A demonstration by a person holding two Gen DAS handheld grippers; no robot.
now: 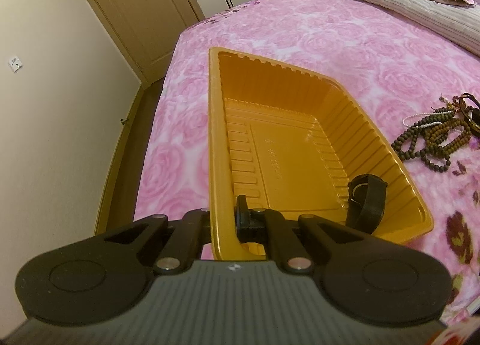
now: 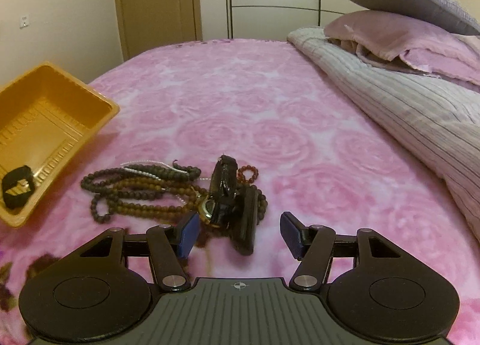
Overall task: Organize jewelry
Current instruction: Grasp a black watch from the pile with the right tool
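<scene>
An orange plastic tray (image 1: 214, 135) lies on the pink rose bedspread, and my left gripper (image 1: 223, 216) is shut on its near wall, one finger inside and one outside. A black watch strap (image 1: 366, 201) rests in the tray's near right corner. To the right of the tray lies a tangled pile of brown bead necklaces (image 2: 141, 192), with a red bead bracelet (image 2: 247, 172) and a black watch (image 2: 243, 222) with a gold face. My right gripper (image 2: 238, 232) is open just in front of the pile. The black watch's band lies between its blue pads (image 2: 187, 232), and neither pad touches it.
A striped grey blanket (image 2: 390, 105) and mauve pillows (image 2: 405, 39) fill the right side of the bed. The bed's left edge (image 1: 168, 111) drops to the floor beside a cream wall. A brown door (image 2: 159, 3) and wardrobe stand beyond the bed.
</scene>
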